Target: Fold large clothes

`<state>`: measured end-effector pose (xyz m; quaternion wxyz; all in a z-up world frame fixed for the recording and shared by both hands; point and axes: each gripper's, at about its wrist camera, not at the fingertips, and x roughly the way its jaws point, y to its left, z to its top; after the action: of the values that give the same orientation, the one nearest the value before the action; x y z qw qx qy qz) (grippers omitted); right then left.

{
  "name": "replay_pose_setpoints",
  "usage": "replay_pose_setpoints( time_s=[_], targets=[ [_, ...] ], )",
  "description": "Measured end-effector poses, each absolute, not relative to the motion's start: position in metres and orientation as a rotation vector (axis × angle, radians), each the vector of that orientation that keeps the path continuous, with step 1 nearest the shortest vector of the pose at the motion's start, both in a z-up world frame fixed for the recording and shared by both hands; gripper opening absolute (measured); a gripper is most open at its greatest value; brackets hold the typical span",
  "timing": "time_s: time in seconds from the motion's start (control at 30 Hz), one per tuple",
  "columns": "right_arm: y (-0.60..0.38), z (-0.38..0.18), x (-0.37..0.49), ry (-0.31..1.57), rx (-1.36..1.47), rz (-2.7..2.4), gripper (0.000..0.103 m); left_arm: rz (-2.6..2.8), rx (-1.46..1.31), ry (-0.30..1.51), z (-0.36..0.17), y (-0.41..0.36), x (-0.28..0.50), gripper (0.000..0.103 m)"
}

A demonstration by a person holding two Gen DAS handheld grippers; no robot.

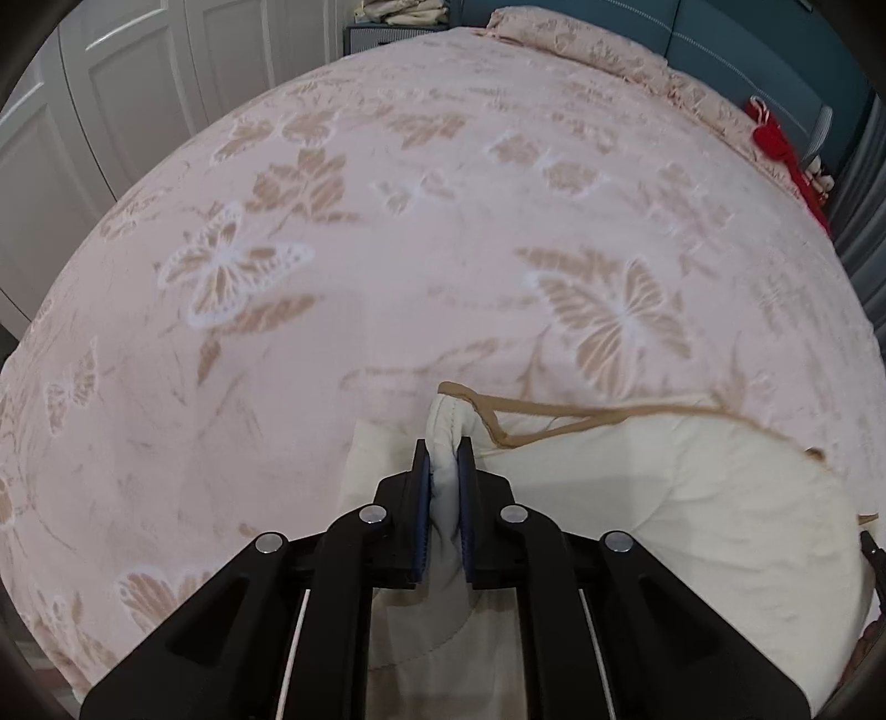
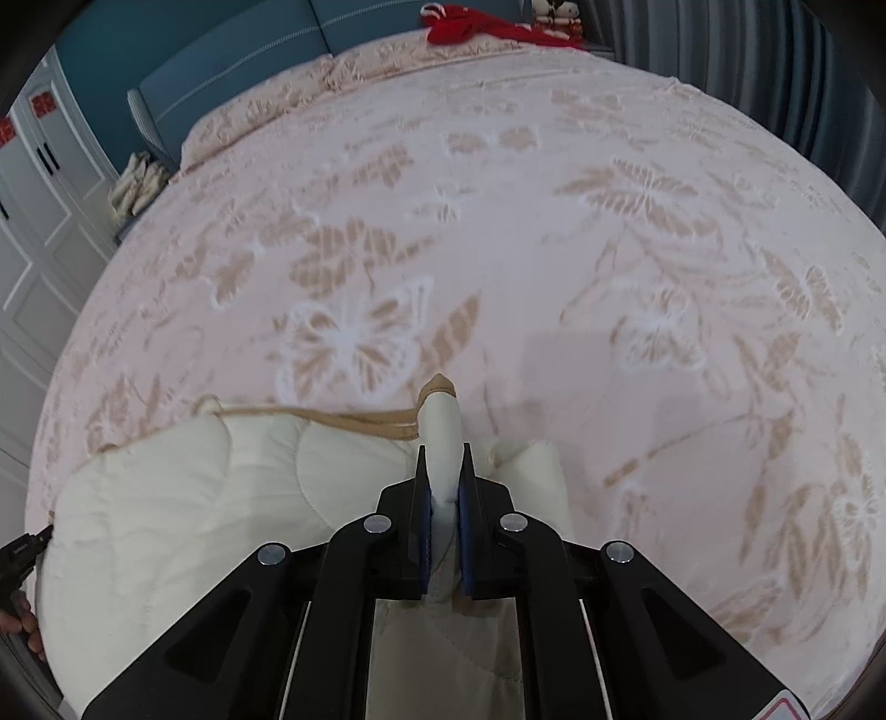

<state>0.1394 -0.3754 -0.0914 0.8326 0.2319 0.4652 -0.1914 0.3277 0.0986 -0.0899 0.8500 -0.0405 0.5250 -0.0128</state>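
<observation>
Lying on the pink butterfly bedspread [image 1: 387,249], the cream quilted garment [image 1: 692,498] is being pinched at its tan-trimmed edge by both the left tongs [image 1: 443,459] and right tongs [image 2: 444,465], each reaching forward, well apart.

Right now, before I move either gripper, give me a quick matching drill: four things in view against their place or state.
1. left gripper
2. cream quilted garment
3. red item
4. bedspread

A. far end of the bed
B. pink with butterflies
C. shut on a tan-trimmed edge
D. spread between both grippers

Pairs: 1-C, 2-D, 3-A, 4-B
</observation>
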Motion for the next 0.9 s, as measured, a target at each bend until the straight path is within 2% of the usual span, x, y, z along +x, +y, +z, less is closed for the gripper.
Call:
replay_pose_setpoints(
  time_s=[0.23, 0.63, 0.7, 0.73, 0.77, 0.8, 0.9],
  targets=[
    [-0.374, -0.111, 0.140, 0.990, 0.487, -0.410, 0.008, 0.000, 0.037, 1.051, -0.110, 0.083, 0.320, 0.011],
    [-0.377, -0.115, 0.134, 0.933, 0.524, -0.393, 0.012, 0.015, 0.042, 0.972, -0.115, 0.080, 0.312, 0.013],
    [-0.385, -0.103, 0.129, 0.934, 0.570, -0.405, 0.015, 0.009, 0.028, 0.985, -0.108, 0.083, 0.313, 0.017],
    [-0.387, -0.093, 0.124, 0.919, 0.582, -0.423, 0.024, 0.012, 0.027, 0.986, -0.099, 0.085, 0.311, 0.019],
    [-0.387, -0.076, 0.114, 0.868, 0.588, -0.453, 0.028, 0.015, 0.018, 0.978, -0.089, 0.087, 0.308, 0.025],
    [-0.385, -0.060, 0.106, 0.825, 0.577, -0.467, 0.028, 0.013, -0.010, 0.952, -0.074, 0.091, 0.302, 0.029],
    [-0.363, -0.025, 0.099, 0.758, 0.533, -0.446, 0.027, -0.041, -0.047, 0.875, -0.032, 0.084, 0.285, 0.029]
  ],
)
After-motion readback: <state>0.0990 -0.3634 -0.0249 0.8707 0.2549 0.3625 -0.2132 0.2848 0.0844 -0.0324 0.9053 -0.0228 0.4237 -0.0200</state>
